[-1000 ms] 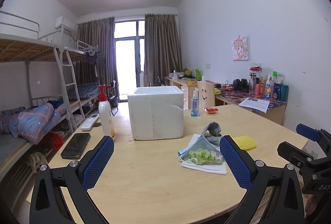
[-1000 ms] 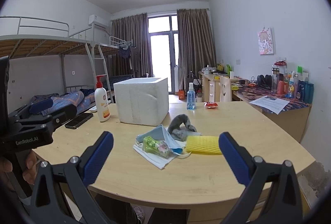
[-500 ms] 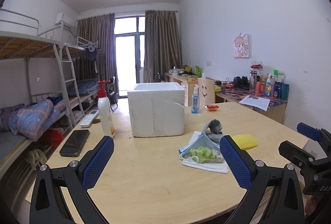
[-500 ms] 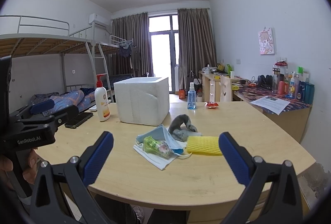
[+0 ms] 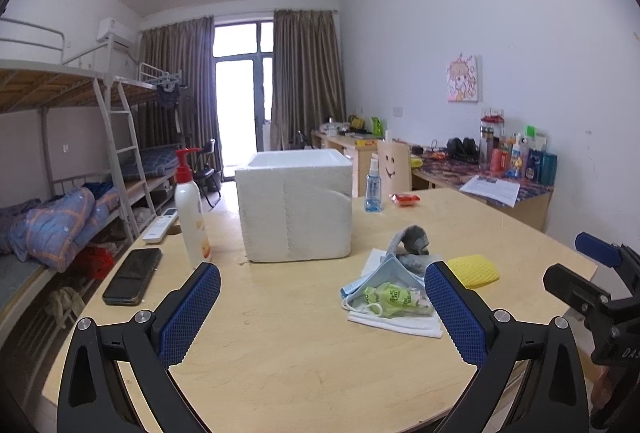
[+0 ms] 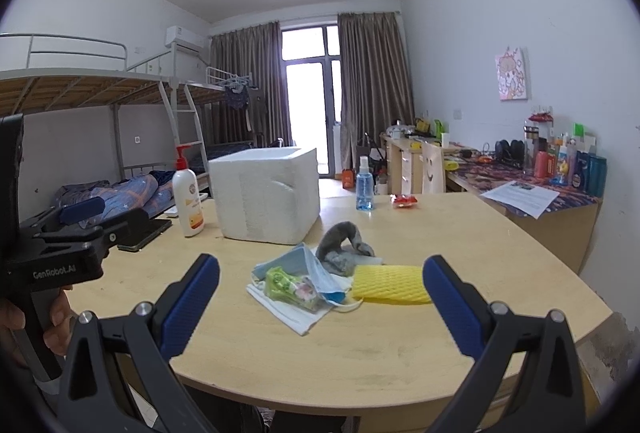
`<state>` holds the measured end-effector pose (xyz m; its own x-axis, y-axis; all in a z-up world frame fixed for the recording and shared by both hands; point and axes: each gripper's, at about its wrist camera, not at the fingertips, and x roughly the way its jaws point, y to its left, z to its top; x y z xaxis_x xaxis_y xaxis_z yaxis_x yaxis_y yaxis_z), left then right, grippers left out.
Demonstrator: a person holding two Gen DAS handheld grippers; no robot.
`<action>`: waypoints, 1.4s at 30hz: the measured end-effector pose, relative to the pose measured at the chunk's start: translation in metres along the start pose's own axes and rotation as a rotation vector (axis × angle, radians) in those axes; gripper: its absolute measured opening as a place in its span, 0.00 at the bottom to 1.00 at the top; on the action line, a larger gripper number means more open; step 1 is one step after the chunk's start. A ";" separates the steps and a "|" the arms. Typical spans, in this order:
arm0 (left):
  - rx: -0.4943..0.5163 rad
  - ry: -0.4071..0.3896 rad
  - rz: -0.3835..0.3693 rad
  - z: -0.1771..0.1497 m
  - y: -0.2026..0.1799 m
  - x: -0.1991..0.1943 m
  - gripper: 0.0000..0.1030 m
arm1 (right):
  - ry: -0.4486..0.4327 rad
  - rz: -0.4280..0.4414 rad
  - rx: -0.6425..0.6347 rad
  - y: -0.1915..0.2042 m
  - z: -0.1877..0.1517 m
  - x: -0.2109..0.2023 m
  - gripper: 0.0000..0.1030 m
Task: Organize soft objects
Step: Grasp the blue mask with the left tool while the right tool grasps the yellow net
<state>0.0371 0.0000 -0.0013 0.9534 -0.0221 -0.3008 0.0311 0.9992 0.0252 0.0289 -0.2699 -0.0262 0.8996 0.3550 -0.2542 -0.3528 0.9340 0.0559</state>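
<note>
A pile of soft things lies on the wooden table: a blue face mask, a green wipes packet, a white cloth, a grey sock and a yellow sponge. A white foam box stands open behind them. My left gripper is open and empty, in front of the pile. My right gripper is open and empty, facing the pile.
A lotion pump bottle, a black phone and a remote lie at the table's left. A blue spray bottle and a red packet stand behind. Bunk beds are left, a cluttered desk right.
The left wrist view has shifted slightly, tilting up and nearing the table. Both grippers stay open and nothing on the table has moved.
</note>
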 end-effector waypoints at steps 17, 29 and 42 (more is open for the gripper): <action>0.041 0.150 -0.099 0.006 -0.006 0.081 0.99 | 0.146 -0.001 0.031 -0.028 -0.010 0.061 1.00; 0.150 0.280 -0.194 0.009 -0.026 0.147 0.99 | 0.227 -0.044 0.057 -0.056 -0.014 0.091 1.00; 0.254 0.420 -0.302 -0.002 -0.042 0.196 0.77 | 0.282 -0.040 0.084 -0.073 -0.015 0.114 1.00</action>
<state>0.2216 -0.0461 -0.0634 0.6915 -0.2382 -0.6819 0.4043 0.9100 0.0921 0.1532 -0.2977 -0.0740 0.8010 0.3039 -0.5158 -0.2853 0.9512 0.1174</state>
